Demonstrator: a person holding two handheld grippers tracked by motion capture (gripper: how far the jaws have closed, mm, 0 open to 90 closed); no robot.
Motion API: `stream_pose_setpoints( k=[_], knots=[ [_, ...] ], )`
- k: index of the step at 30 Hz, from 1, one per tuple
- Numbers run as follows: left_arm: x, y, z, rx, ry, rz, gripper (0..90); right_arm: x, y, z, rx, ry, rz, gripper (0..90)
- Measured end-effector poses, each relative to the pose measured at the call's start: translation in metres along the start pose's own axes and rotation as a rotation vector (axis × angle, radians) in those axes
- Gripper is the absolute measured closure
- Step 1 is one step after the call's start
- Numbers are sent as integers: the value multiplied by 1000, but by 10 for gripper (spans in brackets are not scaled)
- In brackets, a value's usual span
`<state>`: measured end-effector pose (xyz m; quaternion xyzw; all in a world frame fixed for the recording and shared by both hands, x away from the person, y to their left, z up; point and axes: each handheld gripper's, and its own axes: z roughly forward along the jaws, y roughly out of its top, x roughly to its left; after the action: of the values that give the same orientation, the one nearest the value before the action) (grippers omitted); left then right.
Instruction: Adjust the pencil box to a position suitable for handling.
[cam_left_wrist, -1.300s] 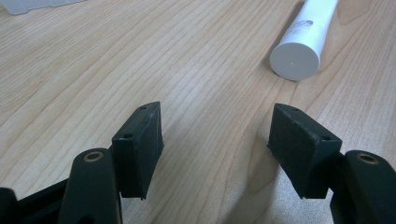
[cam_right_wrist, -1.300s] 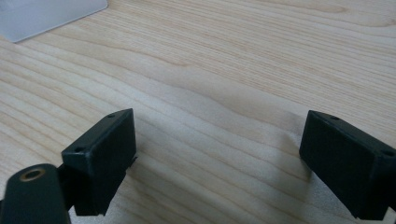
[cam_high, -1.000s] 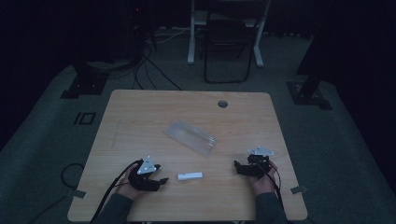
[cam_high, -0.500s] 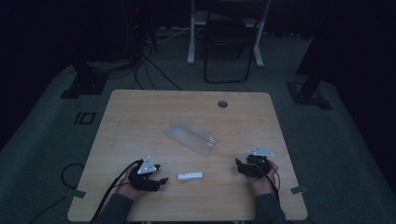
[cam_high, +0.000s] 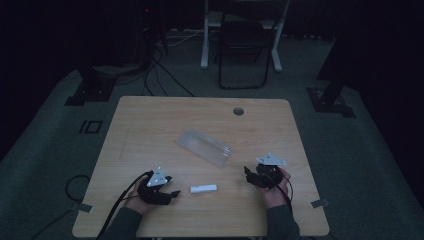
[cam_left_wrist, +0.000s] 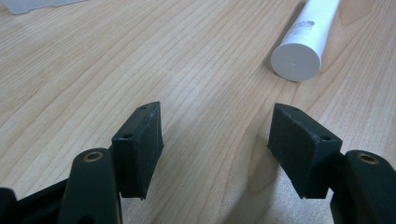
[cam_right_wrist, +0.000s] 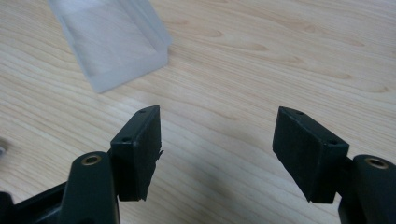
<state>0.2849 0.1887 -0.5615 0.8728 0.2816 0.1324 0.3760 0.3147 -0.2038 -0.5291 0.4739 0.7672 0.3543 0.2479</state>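
Observation:
A clear plastic box (cam_high: 205, 147) lies on its side at the middle of the wooden table (cam_high: 150, 120). A short white tube (cam_high: 203, 189) lies near the front edge. My left gripper (cam_high: 174, 193) rests just left of the tube, pointing at it. In the left gripper view the left gripper (cam_left_wrist: 217, 121) stands open on bare wood, with the tube's capped end (cam_left_wrist: 297, 60) ahead to the right. My right gripper (cam_high: 248, 173) hovers right of the box. In the right gripper view the right gripper (cam_right_wrist: 217, 126) is open with nothing between its jaws, which have just been closing a little. The box (cam_right_wrist: 109, 42) lies ahead to its left.
A round cable hole (cam_high: 238, 111) sits near the table's far edge. A dark folding chair (cam_high: 242, 45) and a white frame stand on the floor beyond the table. Cables trail over the carpet at the left.
My right gripper has lifted slightly and shifted a little toward the table's middle. The left gripper, the tube and the box have not moved.

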Motion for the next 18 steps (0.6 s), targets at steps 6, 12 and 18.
stream_pose_setpoints(
  k=[6, 12, 18],
  knots=[
    [0, 0, 0, 0, 0, 0, 351, 4, 4, 3, -2, 9, -5, 324],
    [0, 0, 0, 0, 0, 0, 351, 8, 10, 5, -10, 14, -15, 323],
    [0, 0, 0, 0, 0, 0, 352, 11, 13, 7, -12, 23, -17, 323]
  ],
)
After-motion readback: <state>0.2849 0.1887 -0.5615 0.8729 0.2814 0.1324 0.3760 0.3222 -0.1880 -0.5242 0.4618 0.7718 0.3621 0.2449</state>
